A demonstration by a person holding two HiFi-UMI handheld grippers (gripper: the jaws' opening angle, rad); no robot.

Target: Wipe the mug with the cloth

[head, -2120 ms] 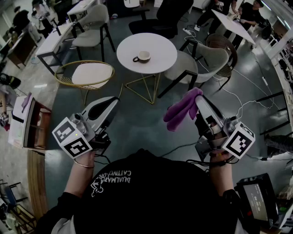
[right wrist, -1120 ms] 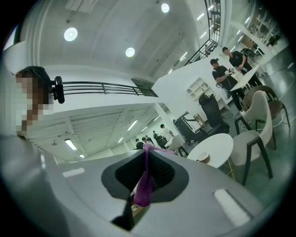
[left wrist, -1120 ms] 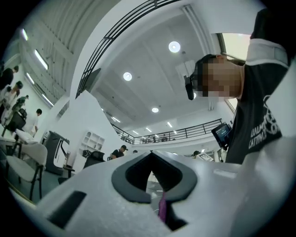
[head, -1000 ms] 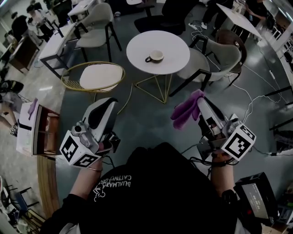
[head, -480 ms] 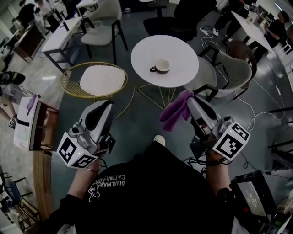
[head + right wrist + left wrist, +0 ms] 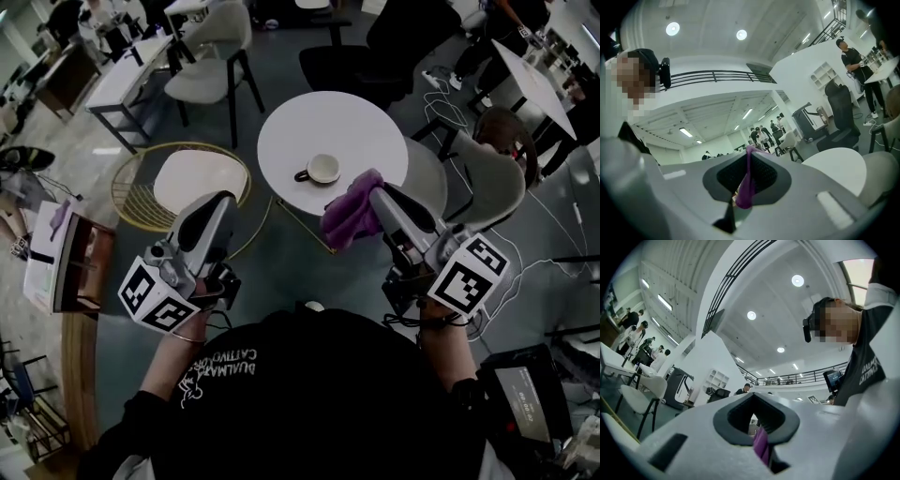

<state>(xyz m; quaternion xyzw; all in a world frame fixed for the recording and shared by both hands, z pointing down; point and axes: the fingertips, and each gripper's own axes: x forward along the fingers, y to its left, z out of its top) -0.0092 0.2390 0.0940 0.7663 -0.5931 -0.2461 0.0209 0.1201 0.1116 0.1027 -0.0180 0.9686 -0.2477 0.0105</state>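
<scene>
Fingers [image 6: 398, 220] with cloth [image 6: 349, 214] near table [image 6: 281, 141] edge

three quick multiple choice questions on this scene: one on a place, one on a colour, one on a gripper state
1. Where is the mug?
A) on the round white table
B) on the floor
C) on a chair
2. What colour is the cloth?
A) yellow
B) purple
C) white
3. The right hand-held gripper is:
A) open, empty
B) shut on the mug
C) shut on the cloth
Answers: 1 A, it stands on the tabletop; 2 B, purple in the head view; 3 C, cloth pinched between its jaws.
</scene>
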